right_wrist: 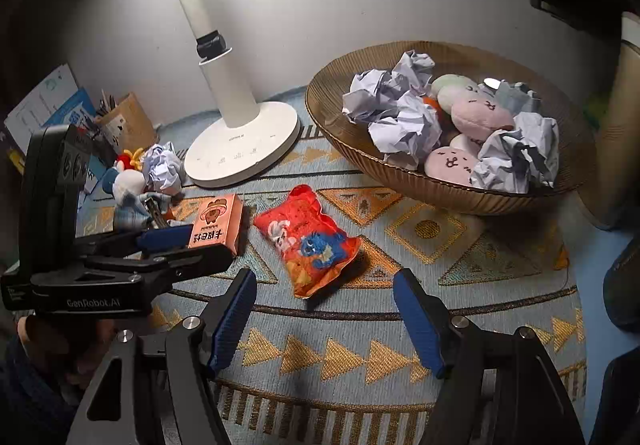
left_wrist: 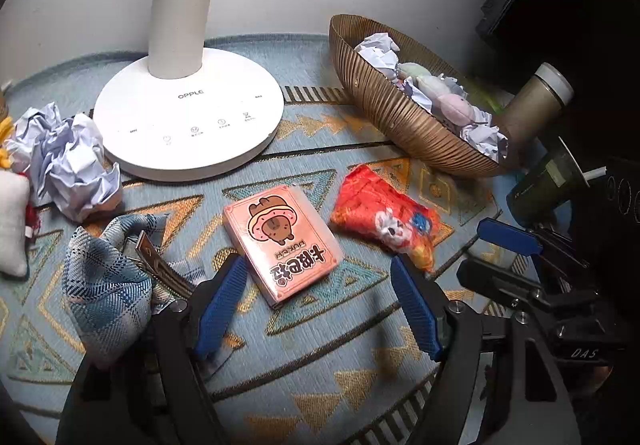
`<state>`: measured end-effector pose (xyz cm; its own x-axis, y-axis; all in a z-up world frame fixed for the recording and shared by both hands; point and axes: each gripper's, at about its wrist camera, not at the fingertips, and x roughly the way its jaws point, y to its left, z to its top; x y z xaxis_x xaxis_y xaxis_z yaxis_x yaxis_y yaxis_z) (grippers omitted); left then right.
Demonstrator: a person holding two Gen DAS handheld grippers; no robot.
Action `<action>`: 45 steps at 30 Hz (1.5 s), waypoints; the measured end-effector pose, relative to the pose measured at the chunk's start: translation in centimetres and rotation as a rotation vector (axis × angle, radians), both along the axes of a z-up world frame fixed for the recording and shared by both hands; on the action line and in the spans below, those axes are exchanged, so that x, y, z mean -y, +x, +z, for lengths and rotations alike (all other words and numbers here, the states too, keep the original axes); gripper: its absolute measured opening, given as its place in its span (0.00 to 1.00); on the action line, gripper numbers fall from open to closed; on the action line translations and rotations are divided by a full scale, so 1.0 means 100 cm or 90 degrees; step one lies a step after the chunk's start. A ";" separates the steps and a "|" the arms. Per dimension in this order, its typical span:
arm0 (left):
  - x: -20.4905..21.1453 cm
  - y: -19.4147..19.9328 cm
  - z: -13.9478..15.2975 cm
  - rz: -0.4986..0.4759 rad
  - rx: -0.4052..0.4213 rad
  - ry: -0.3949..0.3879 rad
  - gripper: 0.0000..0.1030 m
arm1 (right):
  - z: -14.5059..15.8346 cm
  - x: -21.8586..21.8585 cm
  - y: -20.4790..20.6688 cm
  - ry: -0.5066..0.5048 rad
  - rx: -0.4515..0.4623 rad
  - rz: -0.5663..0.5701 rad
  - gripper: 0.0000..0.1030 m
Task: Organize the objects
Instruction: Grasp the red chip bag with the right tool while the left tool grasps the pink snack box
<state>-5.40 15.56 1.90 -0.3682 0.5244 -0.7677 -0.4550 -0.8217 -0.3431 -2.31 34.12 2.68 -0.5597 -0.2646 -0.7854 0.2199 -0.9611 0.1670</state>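
Observation:
A pink card box point(left_wrist: 283, 242) lies on the patterned mat, its near end between the open blue fingers of my left gripper point(left_wrist: 318, 265), which is empty. A red snack packet point(left_wrist: 386, 216) lies to its right. In the right wrist view the red packet point(right_wrist: 307, 239) lies just ahead of my open, empty right gripper point(right_wrist: 325, 281), and the pink box point(right_wrist: 218, 223) is left of it beside the left gripper point(right_wrist: 160, 245). A gold ribbed bowl point(right_wrist: 360, 149) holds crumpled paper point(right_wrist: 396, 113) and plush toys point(right_wrist: 480, 113).
A white lamp base point(left_wrist: 188, 117) stands at the back. Crumpled paper point(left_wrist: 68, 161), a plaid cloth with a metal clip point(left_wrist: 108, 277) and a white plush point(left_wrist: 12, 225) lie at the left. Dark bottles point(left_wrist: 540, 181) stand at the right. The bowl point(left_wrist: 400, 117) is back right.

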 end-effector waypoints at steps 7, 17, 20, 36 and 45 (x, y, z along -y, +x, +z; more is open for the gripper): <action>-0.004 -0.005 -0.002 -0.004 -0.020 -0.034 0.70 | -0.022 0.014 -0.034 0.023 0.026 0.057 0.67; -0.008 -0.001 0.001 -0.002 -0.041 -0.066 0.70 | -0.023 0.022 -0.028 0.067 0.009 0.051 0.38; -0.021 -0.002 -0.001 0.004 -0.055 -0.089 0.70 | -0.020 0.000 -0.018 0.063 0.038 -0.047 0.38; -0.005 0.024 0.009 0.029 -0.093 -0.069 0.36 | -0.021 0.003 0.025 -0.051 0.055 -0.017 0.68; 0.005 0.025 -0.001 0.041 -0.082 -0.022 0.36 | -0.025 0.025 0.017 0.082 0.011 -0.016 0.58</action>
<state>-2.90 15.09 1.77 -0.4974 0.4708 -0.7287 -0.4389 -0.8611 -0.2568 -0.62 31.61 0.20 -0.5507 -0.1465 -0.8218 0.1934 -0.9801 0.0451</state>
